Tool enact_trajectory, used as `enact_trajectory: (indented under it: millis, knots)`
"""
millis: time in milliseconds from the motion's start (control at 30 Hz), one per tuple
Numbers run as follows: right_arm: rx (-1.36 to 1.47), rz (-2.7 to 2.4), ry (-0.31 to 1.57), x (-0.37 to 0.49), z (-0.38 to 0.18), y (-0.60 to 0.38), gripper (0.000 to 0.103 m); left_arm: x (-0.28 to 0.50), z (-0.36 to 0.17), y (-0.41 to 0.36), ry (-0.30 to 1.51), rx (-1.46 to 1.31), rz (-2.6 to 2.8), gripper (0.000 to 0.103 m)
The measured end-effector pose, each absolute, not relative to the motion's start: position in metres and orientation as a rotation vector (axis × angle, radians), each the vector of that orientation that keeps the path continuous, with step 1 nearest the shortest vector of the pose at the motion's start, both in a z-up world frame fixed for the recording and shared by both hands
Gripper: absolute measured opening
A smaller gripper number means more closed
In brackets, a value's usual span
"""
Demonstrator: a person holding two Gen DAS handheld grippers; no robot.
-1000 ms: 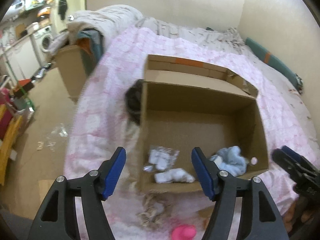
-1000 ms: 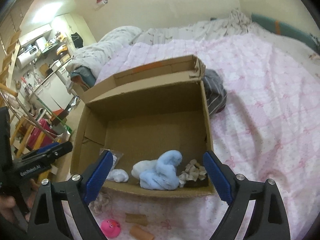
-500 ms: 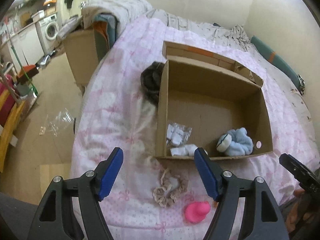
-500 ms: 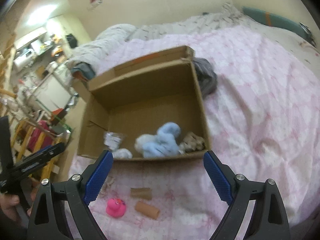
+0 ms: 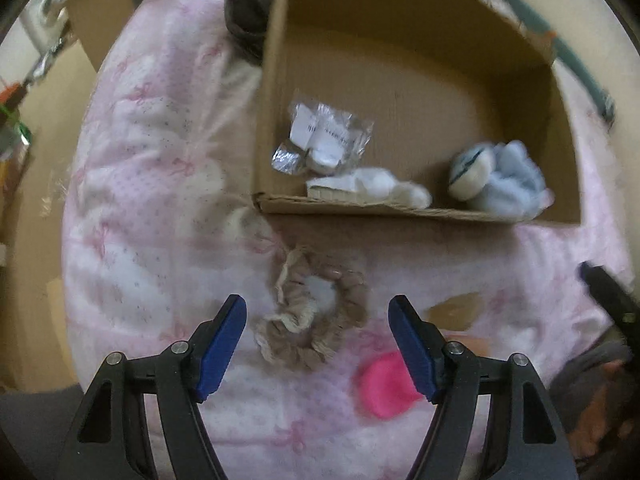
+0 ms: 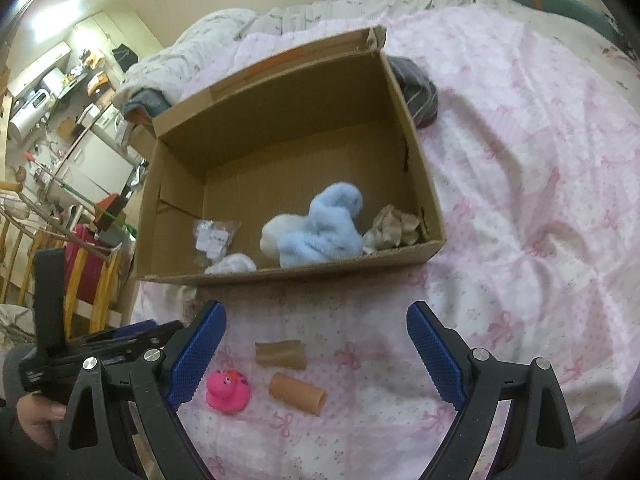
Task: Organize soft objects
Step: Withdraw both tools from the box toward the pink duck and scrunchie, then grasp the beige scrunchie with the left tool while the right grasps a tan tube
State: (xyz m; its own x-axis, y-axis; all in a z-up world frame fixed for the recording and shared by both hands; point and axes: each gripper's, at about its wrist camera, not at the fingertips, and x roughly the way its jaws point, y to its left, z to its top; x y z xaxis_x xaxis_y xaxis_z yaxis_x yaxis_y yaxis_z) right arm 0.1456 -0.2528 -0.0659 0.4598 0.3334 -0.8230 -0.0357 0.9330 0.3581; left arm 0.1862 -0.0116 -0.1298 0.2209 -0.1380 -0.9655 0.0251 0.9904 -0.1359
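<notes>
An open cardboard box (image 5: 276,80) (image 6: 424,184) lies on a pink bedspread. Inside are a light blue fluffy toy (image 5: 508,184) (image 6: 324,228), a white soft piece (image 5: 384,190) (image 6: 232,264), a clear plastic packet (image 5: 324,140) (image 6: 212,236) and a beige scrunchie (image 6: 394,228). Another beige scrunchie (image 5: 316,320) lies on the bed in front of the box, just ahead of my open, empty left gripper (image 5: 318,344). My right gripper (image 6: 316,354) is open and empty above a pink rubber duck (image 6: 228,392) (image 5: 384,384) and two brown cardboard tubes (image 6: 296,394) (image 6: 280,354).
A dark grey garment (image 5: 248,16) (image 6: 416,88) lies beside the box's far corner. The pink bedspread (image 6: 520,200) stretches to the right. The bed edge and floor (image 5: 36,200) are on the left, with a second carton (image 5: 100,16), a wooden rack (image 6: 24,216) and kitchen appliances beyond.
Both grippers have pulled back from the box toward the near edge of the bed. The left gripper has dropped low over the beige scrunchie. Both stay open.
</notes>
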Motion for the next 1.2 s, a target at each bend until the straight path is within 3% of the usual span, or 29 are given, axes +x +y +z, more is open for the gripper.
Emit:
enact_trajectory:
  millis: [367,500,567,700,800,900,1067,1133,1200]
  knots:
    - [0.307,0.238,1.097,0.146,-0.07,-0.252,0.098,0.187,-0.159,-0.028,1.407,-0.007,-0.103,0.069]
    - [0.292,0.23,1.139,0.147,-0.079,-0.25,0.098,0.186,-0.158,-0.021,1.423,-0.033,-0.122,0.021]
    - [0.282,0.235,1.188,0.147,-0.089,-0.246,0.098,0.184,-0.156,-0.019,1.423,-0.047,-0.126,0.017]
    - [0.282,0.3,1.308,0.147,-0.113,-0.231,0.097,0.181,-0.143,-0.013,1.392,-0.065,-0.128,0.015]
    - [0.248,0.348,1.389,0.145,-0.131,-0.216,0.088,0.175,-0.126,-0.012,1.359,-0.082,-0.127,0.015]
    - [0.281,0.388,1.445,0.146,-0.147,-0.209,0.087,0.168,-0.113,-0.009,1.336,-0.094,-0.13,0.015]
    - [0.262,0.37,1.465,0.15,-0.157,-0.203,0.074,0.162,-0.106,-0.004,1.324,-0.088,-0.141,0.015]
    - [0.212,0.353,1.461,0.148,-0.158,-0.199,0.06,0.164,-0.109,-0.008,1.325,-0.091,-0.133,0.015]
    - [0.177,0.351,1.453,0.146,-0.157,-0.194,0.059,0.165,-0.109,-0.004,1.325,-0.094,-0.129,0.015]
